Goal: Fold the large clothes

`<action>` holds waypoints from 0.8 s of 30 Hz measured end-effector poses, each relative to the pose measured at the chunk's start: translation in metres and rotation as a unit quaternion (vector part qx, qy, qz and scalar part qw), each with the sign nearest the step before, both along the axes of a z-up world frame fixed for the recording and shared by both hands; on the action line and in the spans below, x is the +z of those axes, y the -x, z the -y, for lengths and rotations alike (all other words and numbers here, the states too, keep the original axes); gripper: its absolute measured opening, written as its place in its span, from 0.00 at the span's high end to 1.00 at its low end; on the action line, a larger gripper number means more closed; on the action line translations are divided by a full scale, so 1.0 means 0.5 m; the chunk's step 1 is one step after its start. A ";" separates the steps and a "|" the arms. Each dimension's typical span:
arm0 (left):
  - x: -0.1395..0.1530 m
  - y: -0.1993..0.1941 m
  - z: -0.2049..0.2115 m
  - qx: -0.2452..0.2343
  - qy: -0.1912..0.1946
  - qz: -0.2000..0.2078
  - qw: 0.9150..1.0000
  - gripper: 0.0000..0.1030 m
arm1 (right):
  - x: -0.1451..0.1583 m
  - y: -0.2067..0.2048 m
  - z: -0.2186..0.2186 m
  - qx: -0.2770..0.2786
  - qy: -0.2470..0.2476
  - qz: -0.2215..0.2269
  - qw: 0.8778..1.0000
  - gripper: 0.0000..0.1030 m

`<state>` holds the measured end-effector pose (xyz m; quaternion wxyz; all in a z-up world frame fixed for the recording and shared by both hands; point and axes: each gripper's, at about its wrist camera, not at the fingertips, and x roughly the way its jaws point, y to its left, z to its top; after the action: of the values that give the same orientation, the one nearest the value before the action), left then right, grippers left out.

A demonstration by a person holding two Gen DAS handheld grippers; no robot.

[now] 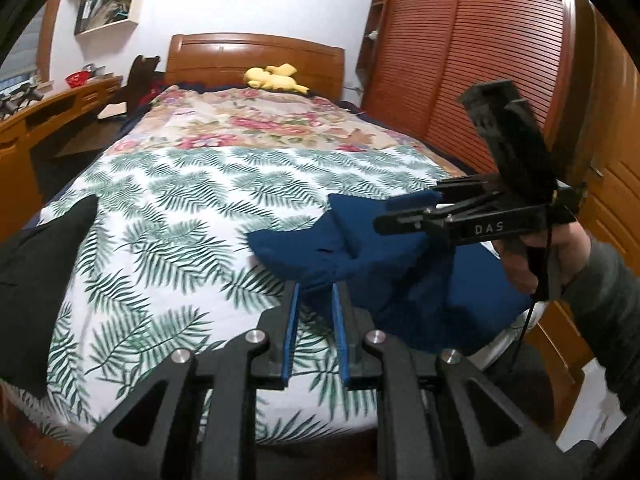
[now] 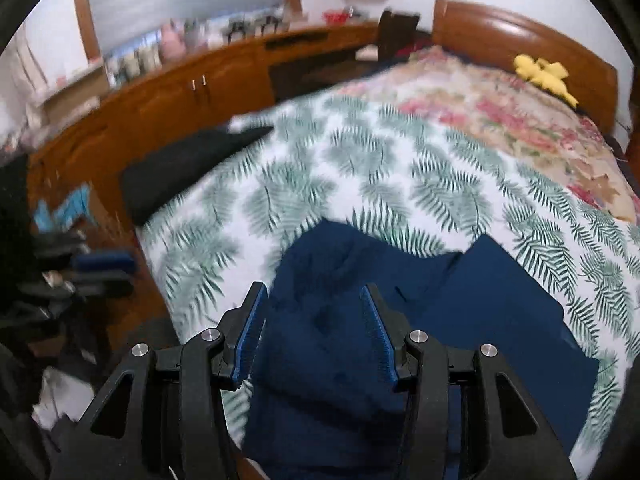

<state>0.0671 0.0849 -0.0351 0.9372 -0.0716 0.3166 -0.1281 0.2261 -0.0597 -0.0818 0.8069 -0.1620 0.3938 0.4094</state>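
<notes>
A dark blue garment [image 1: 400, 280] lies bunched at the near right corner of the bed, partly lifted between both grippers. In the left wrist view my left gripper [image 1: 316, 287] has its narrow-set blue pads pinching the garment's lower edge at their tips. Further right, a person's hand [image 1: 560, 248] holds my right gripper [image 1: 408, 206], seen from the side, with cloth rising to its fingertips. In the right wrist view my right gripper [image 2: 313, 288] stands wider, its pads closed on a thick fold of the blue garment [image 2: 480, 300].
The bed has a fern-print sheet [image 1: 180, 220] and a floral cover beyond it. A black garment [image 1: 40, 272] lies at the bed's left edge, a yellow plush toy [image 1: 276, 78] by the headboard. A wooden desk [image 2: 180, 92] runs along the left, a slatted wardrobe [image 1: 460, 60] along the right.
</notes>
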 end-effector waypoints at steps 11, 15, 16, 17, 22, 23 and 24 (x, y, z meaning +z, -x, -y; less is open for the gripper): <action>-0.042 -0.025 0.002 -0.007 0.014 -0.017 1.000 0.87 | -0.041 0.058 0.036 0.054 0.095 -0.014 0.994 0.95; -0.042 -0.051 0.032 -0.025 0.017 -0.016 0.999 0.87 | 0.007 0.071 0.160 -0.021 0.063 0.026 0.997 0.96; -0.041 -0.060 0.044 -0.032 0.017 -0.014 0.999 0.87 | 0.021 0.074 0.192 -0.041 0.052 0.036 0.997 0.96; -0.040 -0.068 0.055 -0.038 0.018 -0.013 0.999 0.87 | 0.032 0.080 0.222 -0.059 0.042 0.044 0.996 0.96; -0.031 -0.118 0.134 -0.077 0.022 -0.010 0.997 0.87 | 0.071 0.115 0.394 -0.150 0.014 0.073 0.986 0.96; -0.029 -0.132 0.160 -0.087 0.020 -0.009 0.996 0.87 | 0.070 0.122 0.420 -0.165 0.015 0.077 0.983 0.96; -0.026 -0.140 0.174 -0.094 0.019 -0.008 0.995 0.87 | 0.066 0.132 0.450 -0.183 0.018 0.081 0.980 0.96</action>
<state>0.1373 -0.0023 -0.0480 0.9168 -0.0606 0.3271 -0.2209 0.1600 -0.2849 -0.0485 0.8943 -0.1339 0.3576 0.2332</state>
